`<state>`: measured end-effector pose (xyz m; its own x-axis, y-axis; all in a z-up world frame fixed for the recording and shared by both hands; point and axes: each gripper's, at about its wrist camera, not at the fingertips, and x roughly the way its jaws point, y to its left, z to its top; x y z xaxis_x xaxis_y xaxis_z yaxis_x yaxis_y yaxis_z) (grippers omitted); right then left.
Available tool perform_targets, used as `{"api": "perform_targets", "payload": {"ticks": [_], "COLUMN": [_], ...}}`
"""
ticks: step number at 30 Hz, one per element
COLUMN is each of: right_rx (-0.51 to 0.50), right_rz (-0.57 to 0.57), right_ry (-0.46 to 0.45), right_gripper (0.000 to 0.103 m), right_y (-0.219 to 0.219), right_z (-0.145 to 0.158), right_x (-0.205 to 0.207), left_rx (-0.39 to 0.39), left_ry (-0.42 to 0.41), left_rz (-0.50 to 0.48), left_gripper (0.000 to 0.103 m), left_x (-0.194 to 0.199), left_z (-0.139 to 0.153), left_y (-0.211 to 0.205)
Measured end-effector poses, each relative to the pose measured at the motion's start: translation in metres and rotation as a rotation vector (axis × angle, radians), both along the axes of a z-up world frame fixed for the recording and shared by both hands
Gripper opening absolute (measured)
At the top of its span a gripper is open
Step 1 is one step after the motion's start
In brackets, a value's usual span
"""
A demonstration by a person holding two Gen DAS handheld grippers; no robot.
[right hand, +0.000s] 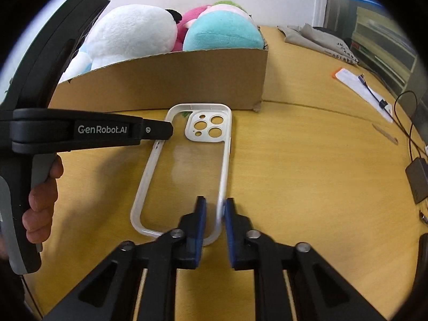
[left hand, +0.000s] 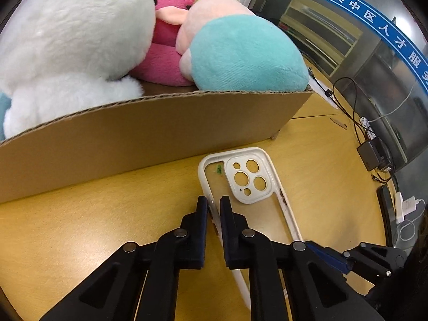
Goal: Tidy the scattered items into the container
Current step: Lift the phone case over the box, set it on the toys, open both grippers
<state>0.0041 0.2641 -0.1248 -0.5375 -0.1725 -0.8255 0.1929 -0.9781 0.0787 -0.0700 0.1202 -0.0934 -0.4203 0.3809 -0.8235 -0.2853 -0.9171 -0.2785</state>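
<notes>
Case (right hand: 187, 171) flat on table (right hand: 307, 174), long axis toward box (right hand: 171, 80). Left tongs (left hand: 214, 206) clamped on left rail, right tongs (right hand: 215, 208) on right rail.

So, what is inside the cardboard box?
The cardboard box holds plush toys: a white one, a pink one and a teal-and-peach one. Its front wall and the toys themselves cover the bottom, so anything lying beneath them cannot be seen.
</notes>
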Motion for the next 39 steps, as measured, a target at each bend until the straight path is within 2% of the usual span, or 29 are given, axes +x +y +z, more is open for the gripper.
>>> {"api": "perform_targets", "payload": {"ticks": [5,12,15,21,25,28,31,34,37,39], "right_rx": [-0.005,-0.012,-0.007,-0.009,-0.021,-0.021,-0.048,-0.037,0.014,0.035], "right_rz": [0.007,0.079,0.12,0.166,0.169,0.171,0.161,0.148,0.145,0.142], "right_ry": [0.057,0.237,0.301,0.378,0.39,0.379,0.34,0.305,0.195,0.156], "right_gripper": [0.006,0.006,0.006,0.006,0.007,0.007,0.007,0.007,0.007,0.006], "right_y": [-0.015,-0.058,-0.08,-0.11,-0.12,-0.129,-0.132,-0.134,-0.141,-0.145], "right_z": [0.019,0.089,0.12,0.172,0.192,0.196,0.191,0.177,0.141,0.123], "right_x": [0.016,0.023,0.009,-0.041,-0.089,-0.124,-0.16,-0.192,-0.219,-0.221], "left_rx": [0.02,0.07,0.064,0.075,0.051,0.042,0.044,0.024,0.013,-0.001], "left_ry": [0.084,0.249,0.301,0.349,0.366,0.351,0.295,0.234,0.138,0.093], "left_rz": [0.006,0.069,0.083,0.096,0.096,0.1,0.105,0.113,0.13,0.137], "left_gripper": [0.009,0.009,0.009,0.009,0.009,0.009,0.009,0.009,0.01,0.012], "left_x": [0.026,0.037,0.021,-0.036,-0.081,-0.122,-0.165,-0.198,-0.223,-0.228], "left_z": [0.035,0.12,0.154,0.209,0.23,0.232,0.214,0.183,0.139,0.117], "left_y": [-0.028,-0.088,-0.109,-0.133,-0.142,-0.145,-0.148,-0.148,-0.146,-0.144]}}
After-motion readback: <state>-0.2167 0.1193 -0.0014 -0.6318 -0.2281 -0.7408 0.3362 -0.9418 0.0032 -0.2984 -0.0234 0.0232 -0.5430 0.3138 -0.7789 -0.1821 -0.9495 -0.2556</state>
